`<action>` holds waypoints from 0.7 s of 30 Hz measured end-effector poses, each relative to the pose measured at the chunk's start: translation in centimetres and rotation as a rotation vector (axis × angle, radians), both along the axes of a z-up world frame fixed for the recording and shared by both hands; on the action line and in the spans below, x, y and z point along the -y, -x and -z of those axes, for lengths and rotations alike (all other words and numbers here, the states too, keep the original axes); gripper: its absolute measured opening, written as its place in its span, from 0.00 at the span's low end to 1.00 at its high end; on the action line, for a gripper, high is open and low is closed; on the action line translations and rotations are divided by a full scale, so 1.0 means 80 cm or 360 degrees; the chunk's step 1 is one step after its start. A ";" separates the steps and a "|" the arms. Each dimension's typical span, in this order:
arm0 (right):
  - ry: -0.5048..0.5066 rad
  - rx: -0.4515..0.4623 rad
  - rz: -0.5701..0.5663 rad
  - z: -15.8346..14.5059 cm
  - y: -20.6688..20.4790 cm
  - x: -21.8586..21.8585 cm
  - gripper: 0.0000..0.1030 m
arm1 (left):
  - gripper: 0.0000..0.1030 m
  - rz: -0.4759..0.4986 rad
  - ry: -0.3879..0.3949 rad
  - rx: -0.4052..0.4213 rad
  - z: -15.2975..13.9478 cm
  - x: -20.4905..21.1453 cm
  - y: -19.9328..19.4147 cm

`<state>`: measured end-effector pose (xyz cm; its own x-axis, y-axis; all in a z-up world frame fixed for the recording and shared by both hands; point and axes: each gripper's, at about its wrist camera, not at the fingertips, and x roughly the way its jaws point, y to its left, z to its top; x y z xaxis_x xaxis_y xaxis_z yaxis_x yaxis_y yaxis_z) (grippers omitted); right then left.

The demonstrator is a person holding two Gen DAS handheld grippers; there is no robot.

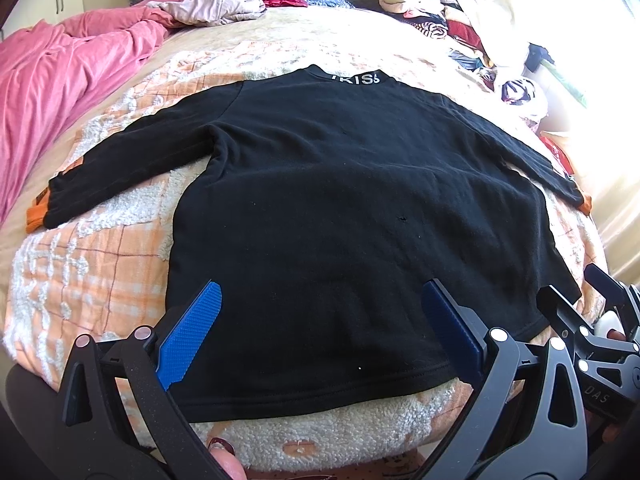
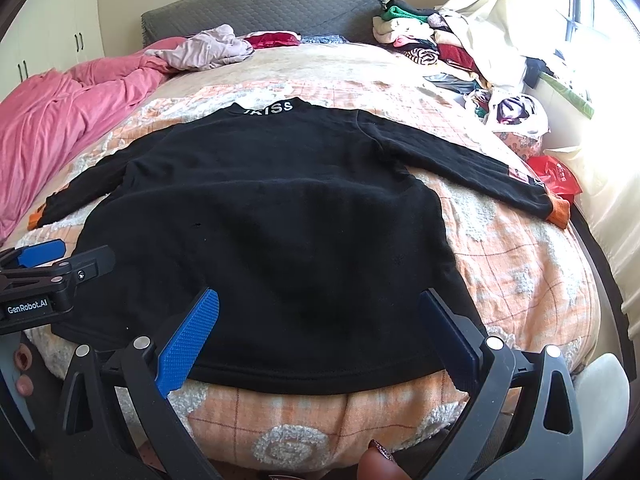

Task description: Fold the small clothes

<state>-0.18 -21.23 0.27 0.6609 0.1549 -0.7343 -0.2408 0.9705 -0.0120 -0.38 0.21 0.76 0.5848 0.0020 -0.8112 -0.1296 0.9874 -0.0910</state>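
A small black long-sleeved top [image 1: 320, 208] with orange cuffs and white collar lettering lies flat, back up, on the bed, both sleeves spread out; it also shows in the right wrist view [image 2: 260, 220]. My left gripper [image 1: 322, 300] is open and empty, just above the hem on the left half. My right gripper [image 2: 318, 308] is open and empty above the hem on the right half. The right gripper shows at the right edge of the left wrist view [image 1: 600, 312]; the left gripper shows at the left edge of the right wrist view [image 2: 52, 268].
An orange-and-white fleece blanket [image 1: 92, 264] covers the bed. A pink duvet [image 1: 60, 76] lies at the left. A pile of clothes [image 2: 440, 44] sits at the far right by the headboard [image 2: 260, 8]. A red bag [image 2: 554, 174] lies by the right sleeve cuff.
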 end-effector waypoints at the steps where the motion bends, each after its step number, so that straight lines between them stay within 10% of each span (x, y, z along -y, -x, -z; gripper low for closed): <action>1: -0.0001 0.0000 -0.0001 0.000 0.000 0.000 0.96 | 0.91 0.0000 0.0001 0.0000 0.000 0.000 0.000; 21: -0.0008 0.0003 0.0009 0.000 0.000 0.000 0.96 | 0.91 -0.0004 0.0003 0.0000 0.001 -0.003 0.000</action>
